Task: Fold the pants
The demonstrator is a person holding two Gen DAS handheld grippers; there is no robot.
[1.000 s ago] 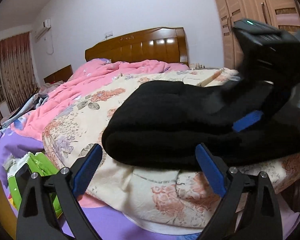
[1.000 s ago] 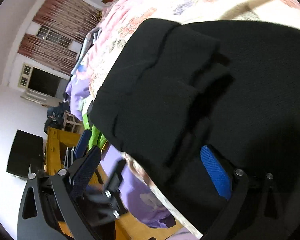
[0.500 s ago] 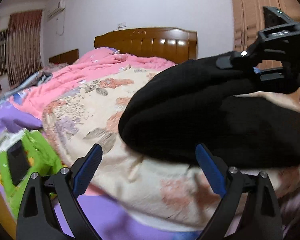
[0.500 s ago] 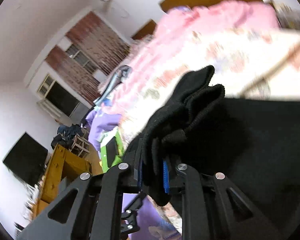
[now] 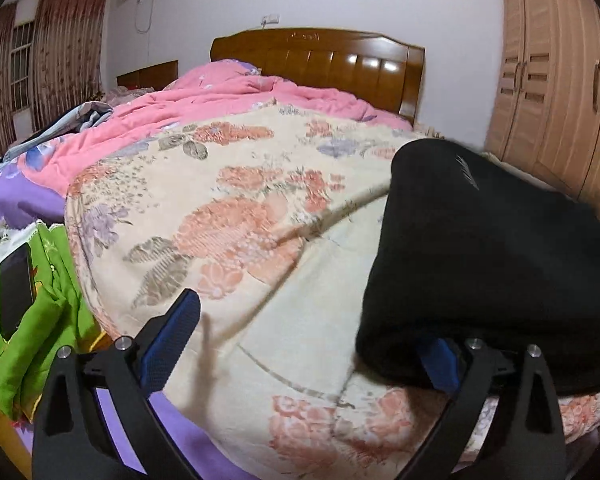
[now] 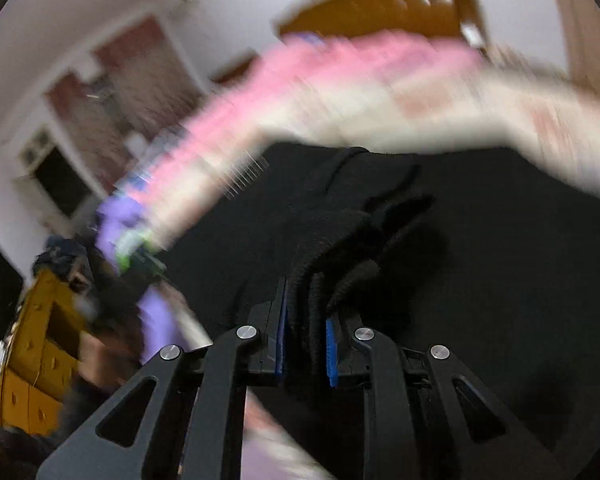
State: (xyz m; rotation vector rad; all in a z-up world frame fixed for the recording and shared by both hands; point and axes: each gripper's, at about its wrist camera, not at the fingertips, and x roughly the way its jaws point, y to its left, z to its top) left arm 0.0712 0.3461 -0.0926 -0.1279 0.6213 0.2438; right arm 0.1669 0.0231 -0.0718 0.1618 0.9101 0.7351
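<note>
Fabric is now clamped in your right hand-held gripper (image 6: 306, 344): its jaws have just closed on a bunched edge of the black pants (image 5: 496, 264), which a second ago lay loose in front of it while it stood wide, and the blurred room behind suggests you are carrying that edge across. Your left hand-held gripper (image 5: 304, 344) has just opened a little further and stands apart and empty, the folded bundle resting on the floral quilt (image 5: 260, 216) over its right finger. Judging by this, another fold is under way.
</note>
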